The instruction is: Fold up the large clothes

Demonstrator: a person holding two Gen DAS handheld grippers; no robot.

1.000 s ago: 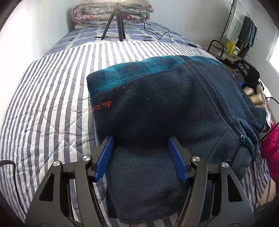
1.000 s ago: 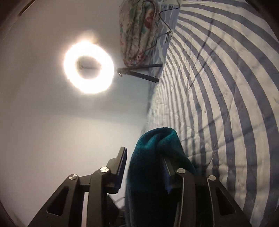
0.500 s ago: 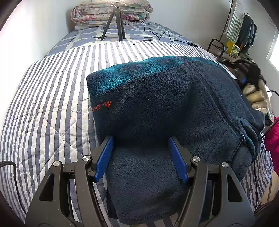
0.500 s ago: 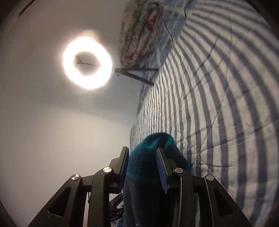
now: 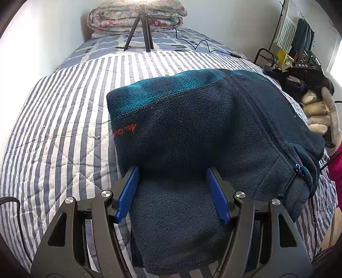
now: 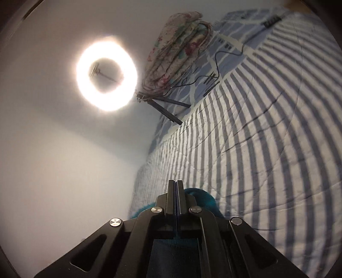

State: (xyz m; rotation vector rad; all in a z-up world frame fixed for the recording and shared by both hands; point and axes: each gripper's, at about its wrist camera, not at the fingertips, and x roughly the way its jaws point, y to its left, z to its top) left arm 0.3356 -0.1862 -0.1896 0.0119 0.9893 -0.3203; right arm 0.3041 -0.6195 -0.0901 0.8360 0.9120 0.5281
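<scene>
A striped quilt [image 5: 64, 132] filled the left of the left wrist frame, running up to a folded floral comforter [image 5: 136, 18] and a tripod [image 5: 140, 32] at upper centre. In the middle lay the dark blue fleece jacket [image 5: 192, 128], folded on the bed, its teal lining showing along the top edge and orange stitching at its left side. At the bottom, the left gripper [image 5: 173, 190] stood released, its blue pads [image 5: 128, 192] spread either side of a fold of fleece without pressing on it. At the far right, a gloved hand [image 5: 320, 115] held the right gripper [image 5: 275, 71] beyond the jacket, before a clothes rack [image 5: 299, 34] in the upper right corner.

In the right wrist frame, a glowing ring light [image 6: 106, 73] hung at upper left against a white wall [image 6: 53, 171]. At bottom centre, the right gripper [image 6: 175, 188] was clenched, its jaws having just been closing until the fingers met with nothing between them; teal fleece [image 6: 203, 196] showed just behind and below them. The comforter [image 6: 177, 47] and the striped quilt [image 6: 267, 139] swept across the right.
</scene>
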